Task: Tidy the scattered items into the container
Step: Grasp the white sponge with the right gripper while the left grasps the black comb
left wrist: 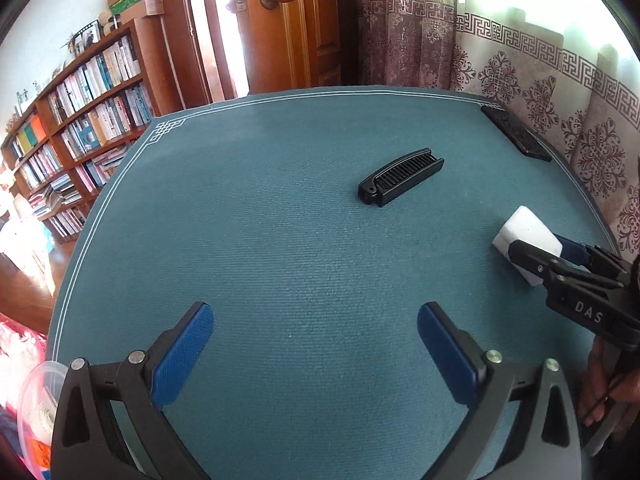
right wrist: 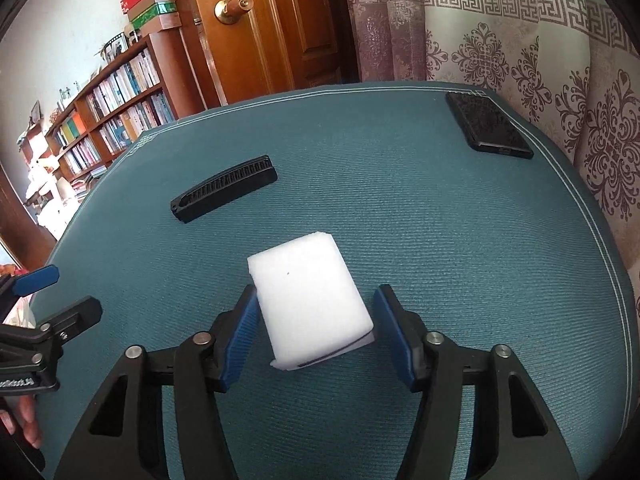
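Observation:
A white foam block [right wrist: 308, 296] lies on the teal table mat [right wrist: 440, 260], between the fingers of my right gripper [right wrist: 316, 292]. The left pad [right wrist: 244, 320] touches its side and the right pad [right wrist: 390, 320] stands a small gap away, so this gripper is open. A black folding comb [right wrist: 224, 194] lies farther back on the left. In the left wrist view my left gripper [left wrist: 316, 316] hangs wide open over bare mat with nothing in it. The comb [left wrist: 401, 176] is ahead of it and the block [left wrist: 528, 228] with the right gripper [left wrist: 536, 242] is at its right. A clear plastic container [left wrist: 34, 396] shows at the lower left edge.
A black phone [right wrist: 488, 126] lies at the mat's far right corner, close to the patterned curtain [right wrist: 540, 48]. A bookshelf [left wrist: 80, 120] and a wooden door [left wrist: 288, 28] stand beyond the table. A hand [left wrist: 608, 384] holds the right gripper.

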### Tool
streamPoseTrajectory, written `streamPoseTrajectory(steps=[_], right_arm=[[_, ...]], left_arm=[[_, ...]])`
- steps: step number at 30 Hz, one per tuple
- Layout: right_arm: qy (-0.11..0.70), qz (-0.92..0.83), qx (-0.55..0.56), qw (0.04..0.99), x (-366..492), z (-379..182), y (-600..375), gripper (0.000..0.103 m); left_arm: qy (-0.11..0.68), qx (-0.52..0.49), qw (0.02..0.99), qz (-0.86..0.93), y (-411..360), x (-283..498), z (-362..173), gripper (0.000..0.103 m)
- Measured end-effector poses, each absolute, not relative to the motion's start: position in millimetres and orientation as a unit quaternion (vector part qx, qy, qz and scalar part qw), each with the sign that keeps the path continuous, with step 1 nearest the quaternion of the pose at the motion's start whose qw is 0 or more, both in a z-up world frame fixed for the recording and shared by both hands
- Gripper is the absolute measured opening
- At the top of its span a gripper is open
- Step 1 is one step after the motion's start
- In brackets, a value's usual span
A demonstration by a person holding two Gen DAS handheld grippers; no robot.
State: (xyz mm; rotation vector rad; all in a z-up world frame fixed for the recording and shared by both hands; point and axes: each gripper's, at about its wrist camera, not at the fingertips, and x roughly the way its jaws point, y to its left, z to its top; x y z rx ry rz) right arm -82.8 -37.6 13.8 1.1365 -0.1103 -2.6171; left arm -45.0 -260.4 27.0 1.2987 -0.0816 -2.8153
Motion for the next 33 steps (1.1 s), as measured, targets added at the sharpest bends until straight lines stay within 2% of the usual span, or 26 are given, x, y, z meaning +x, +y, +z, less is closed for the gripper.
streamPoseTrajectory(steps=[2,13,20,33], right_arm=[[-0.044,-0.908,0.39,0.146,-80,15,-37,0.055],[-0.095,-0.907,0.388,0.134,-78,14,-16,0.055],[-0.102,-0.907,0.387,0.133,-78,14,-14,0.055],[-0.106,-0.907,0.386,0.131,-77,12,-13,0.055]], left_arm=[[-0.03,0.429,0.017,-0.903,-256,-59,24,0.102],[-0.082,0.428,0.006,-0.9,-224,-112,27,0.102],[-0.113,0.424,-0.011,-0.899,-209,-138,24,0.102],[-0.123,0.432,-0.004,-0.894,-207,-180,8,0.102]])
